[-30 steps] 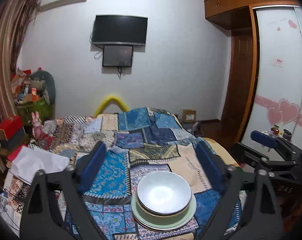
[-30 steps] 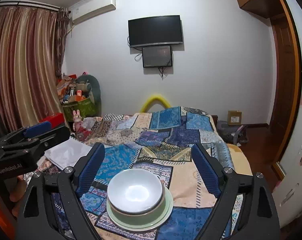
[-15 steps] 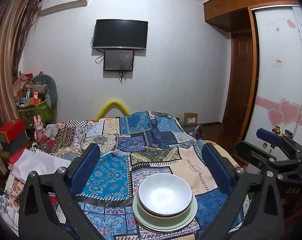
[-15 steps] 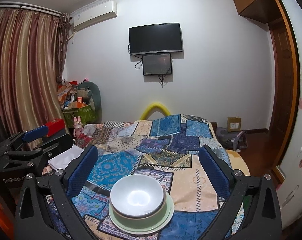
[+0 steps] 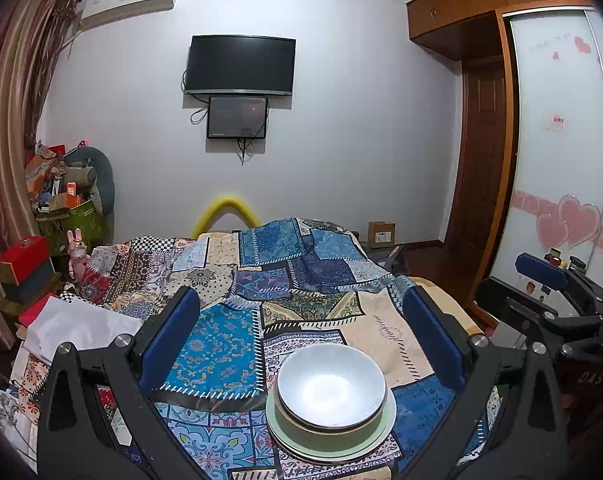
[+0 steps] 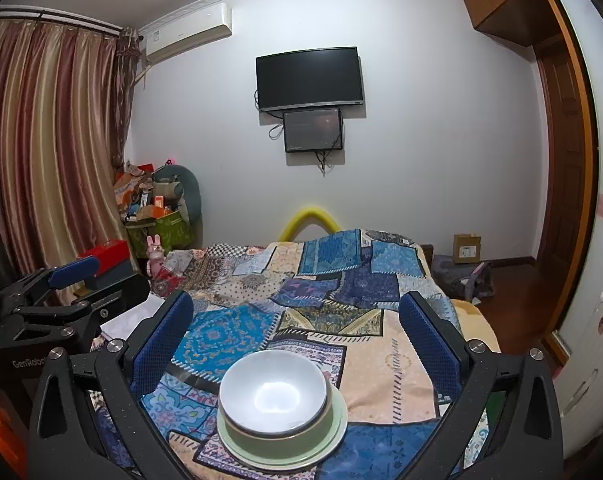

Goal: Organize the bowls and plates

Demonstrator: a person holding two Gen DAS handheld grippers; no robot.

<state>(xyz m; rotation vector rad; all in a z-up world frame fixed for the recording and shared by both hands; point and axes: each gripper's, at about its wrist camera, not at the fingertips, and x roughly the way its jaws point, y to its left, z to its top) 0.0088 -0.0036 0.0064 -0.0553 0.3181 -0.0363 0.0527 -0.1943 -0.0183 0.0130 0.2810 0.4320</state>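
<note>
Left wrist view: left gripper (image 5: pixel 301 344) spread wide, right gripper (image 6: pixel 297 344) too, nothing pinched, white bowl (image 5: pixel 330 386) stacked on green plate (image 5: pixel 389 420), low middle, on patchwork blanket (image 5: pixel 221 352).

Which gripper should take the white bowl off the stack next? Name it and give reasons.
Right, probably. The right gripper has the white bowl almost centred between its open fingers; for the left gripper the stack sits off toward one finger. Both are empty.
</note>
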